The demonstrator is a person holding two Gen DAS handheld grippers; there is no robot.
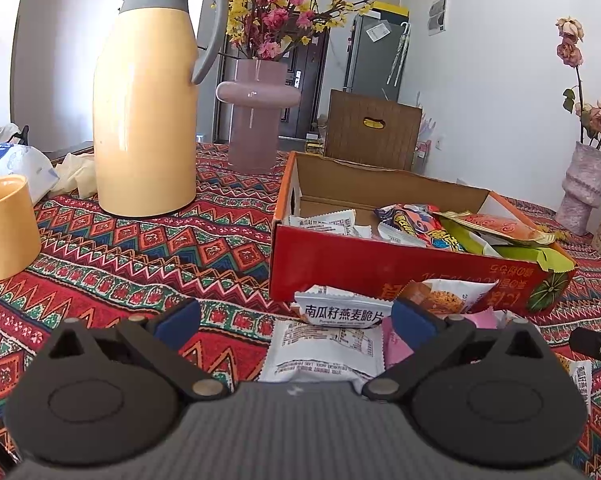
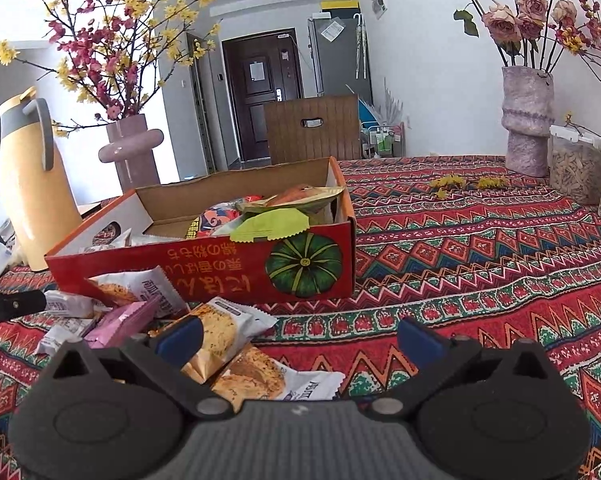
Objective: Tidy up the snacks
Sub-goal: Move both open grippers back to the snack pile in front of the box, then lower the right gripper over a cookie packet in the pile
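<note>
Both grippers gape wide, holding nothing: the left gripper [image 1: 296,318] over a white snack packet [image 1: 326,346] on the tablecloth [image 1: 140,252], the right gripper [image 2: 300,338] beside loose packets [image 2: 224,332]. Behind them stands the red box [image 2: 220,268], part-filled with snacks.

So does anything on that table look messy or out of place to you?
Yes. Several snack packets lie in a loose heap on the patterned tablecloth in front of the red cardboard box with a pumpkin picture, not inside it. Yellow fallen petals are scattered near the rough pink vase. Both grippers are open and hold nothing.
</note>
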